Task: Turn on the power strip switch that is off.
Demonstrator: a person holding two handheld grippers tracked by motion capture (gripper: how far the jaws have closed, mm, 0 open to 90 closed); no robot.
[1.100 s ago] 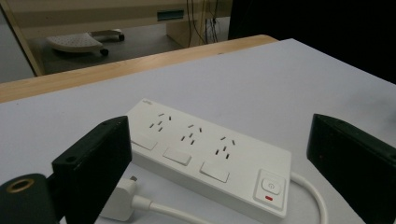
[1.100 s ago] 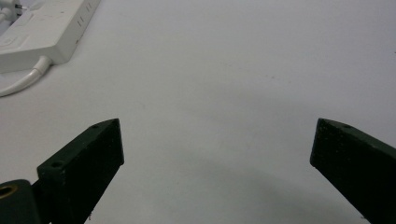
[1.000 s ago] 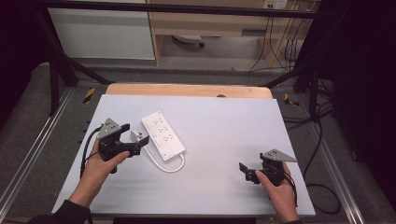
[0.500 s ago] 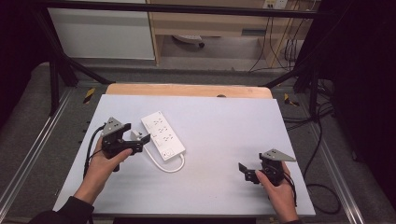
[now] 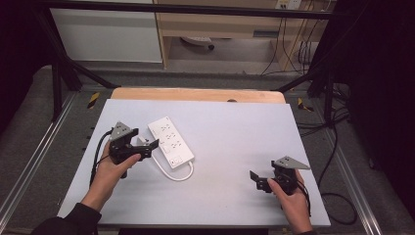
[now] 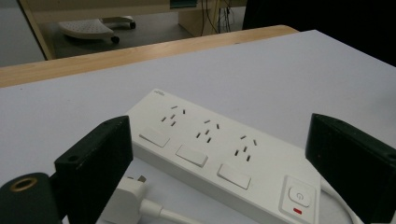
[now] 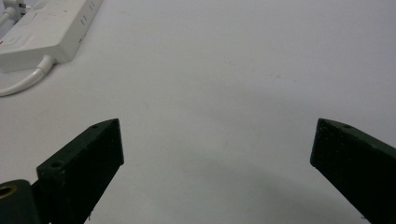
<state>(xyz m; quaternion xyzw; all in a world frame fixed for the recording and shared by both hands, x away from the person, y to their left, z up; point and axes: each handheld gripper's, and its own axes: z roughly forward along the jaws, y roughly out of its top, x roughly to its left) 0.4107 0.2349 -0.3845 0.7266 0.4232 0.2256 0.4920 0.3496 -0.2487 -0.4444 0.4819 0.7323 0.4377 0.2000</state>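
From the high view, one white plastic power strip (image 5: 170,142) lies slantwise on the left half of the pale grey, matte tabletop (image 5: 230,132), its white cable (image 5: 176,174) curling in a loop off its near end. The left gripper (image 5: 147,145) is just beside the strip's left edge, its black jaws pointing right toward it, held in the left hand (image 5: 110,169). The right gripper (image 5: 258,180) sits near the right front corner in the right hand (image 5: 291,198), well apart from the strip. A strip of bare wood edges the far side of the tabletop.

In the left gripper view, the jaws stand wide open with the power strip (image 6: 224,154) between them. It is a smooth rectangular bar with three outlets, three flat rectangular switches, and one square power button (image 6: 299,195) with a small red mark below. A white plug (image 6: 126,198) lies beside it. Tiny lettering at the far end is too small to read.

In the right gripper view, the jaws are also spread wide over bare tabletop (image 7: 233,93), holding nothing; the power strip (image 7: 44,28) lies at far left.
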